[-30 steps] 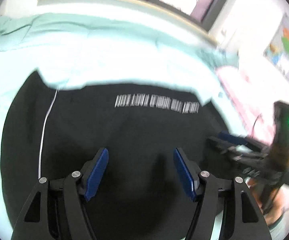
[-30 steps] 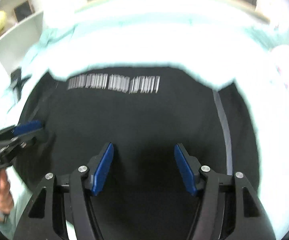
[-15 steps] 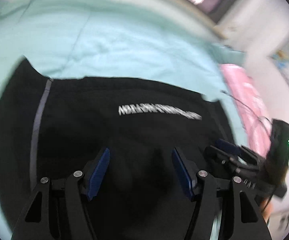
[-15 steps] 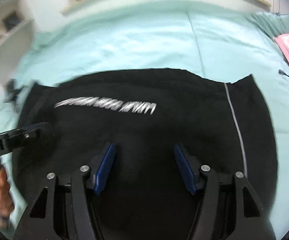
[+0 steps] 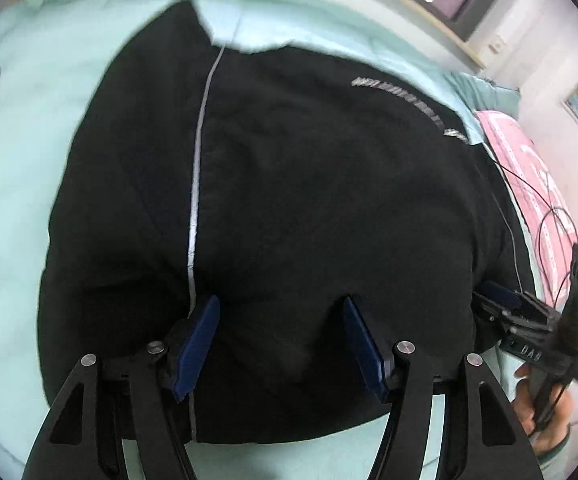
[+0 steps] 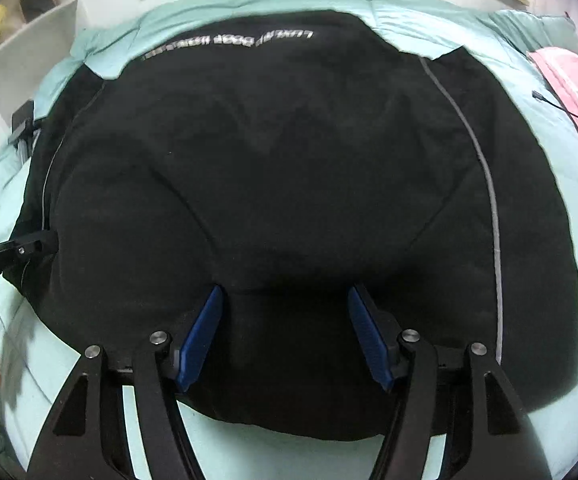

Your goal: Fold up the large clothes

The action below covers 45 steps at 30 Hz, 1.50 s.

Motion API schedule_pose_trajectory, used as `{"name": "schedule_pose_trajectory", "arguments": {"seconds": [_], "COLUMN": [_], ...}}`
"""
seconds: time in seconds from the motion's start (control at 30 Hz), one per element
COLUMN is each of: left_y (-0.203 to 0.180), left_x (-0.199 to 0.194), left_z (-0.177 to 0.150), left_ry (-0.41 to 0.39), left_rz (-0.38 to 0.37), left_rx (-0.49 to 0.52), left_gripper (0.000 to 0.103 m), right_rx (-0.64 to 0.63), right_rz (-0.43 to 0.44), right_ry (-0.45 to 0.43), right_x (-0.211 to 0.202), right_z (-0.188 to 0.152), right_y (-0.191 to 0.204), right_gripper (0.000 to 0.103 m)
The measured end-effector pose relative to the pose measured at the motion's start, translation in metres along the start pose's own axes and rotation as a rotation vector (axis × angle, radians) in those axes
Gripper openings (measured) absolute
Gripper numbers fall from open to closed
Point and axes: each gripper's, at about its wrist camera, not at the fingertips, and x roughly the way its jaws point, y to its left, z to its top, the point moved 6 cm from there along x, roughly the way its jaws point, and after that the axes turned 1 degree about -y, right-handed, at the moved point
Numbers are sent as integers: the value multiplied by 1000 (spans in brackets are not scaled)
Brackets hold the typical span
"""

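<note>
A large black garment (image 5: pixel 309 184) with grey side stripes and silver lettering lies spread on a mint-green bed; it also fills the right wrist view (image 6: pixel 289 184). My left gripper (image 5: pixel 281 320) is open and empty, low over the garment's near part beside the grey stripe (image 5: pixel 197 168). My right gripper (image 6: pixel 285 316) is open and empty, low over the garment's near middle. The right gripper shows at the right edge of the left wrist view (image 5: pixel 501 300). The left gripper shows at the left edge of the right wrist view (image 6: pixel 29 246).
The mint bedsheet (image 5: pixel 9 160) surrounds the garment. A pink cloth (image 5: pixel 529 168) with black cables lies on the right side of the bed. White shelves (image 6: pixel 21 36) stand at the back left. A window and wooden ledge run behind the bed.
Both grippers have dropped closer to the garment and its near edge, still open. The left view has swung so the grey stripe sits by the left finger.
</note>
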Motion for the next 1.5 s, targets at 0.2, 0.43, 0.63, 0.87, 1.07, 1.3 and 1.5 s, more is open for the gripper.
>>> {"name": "schedule_pose_trajectory", "arguments": {"seconds": [0.2,0.43,0.63,0.87,1.07,1.3,1.5], "left_y": [1,59,102,123,109,92,92], "left_x": [-72,-144,-101,-16,28,45,46], "left_z": [3,34,50,45,47,53,52], "left_ry": [-97,-235,-141,-44,112,142,133], "left_rz": [-69,-59,-175,-358,-445,-482,-530], "left_rx": [45,-15,-91,-280,-268,-271,-277], "left_gripper": [66,74,74,74,74,77,77], "right_rx": [34,138,284,308,371,468,446], "right_rz": [64,38,83,149,271,582,633], "right_ry": [-51,-193,-170,-62,-16,26,25], "right_x": [-57,-121,-97,-37,5,29,32], "right_z": [7,32,44,34,33,32,29], "right_y": [-19,-92,-153,-176,-191,-191,-189], "right_gripper": [69,79,79,79,82,81,81]}}
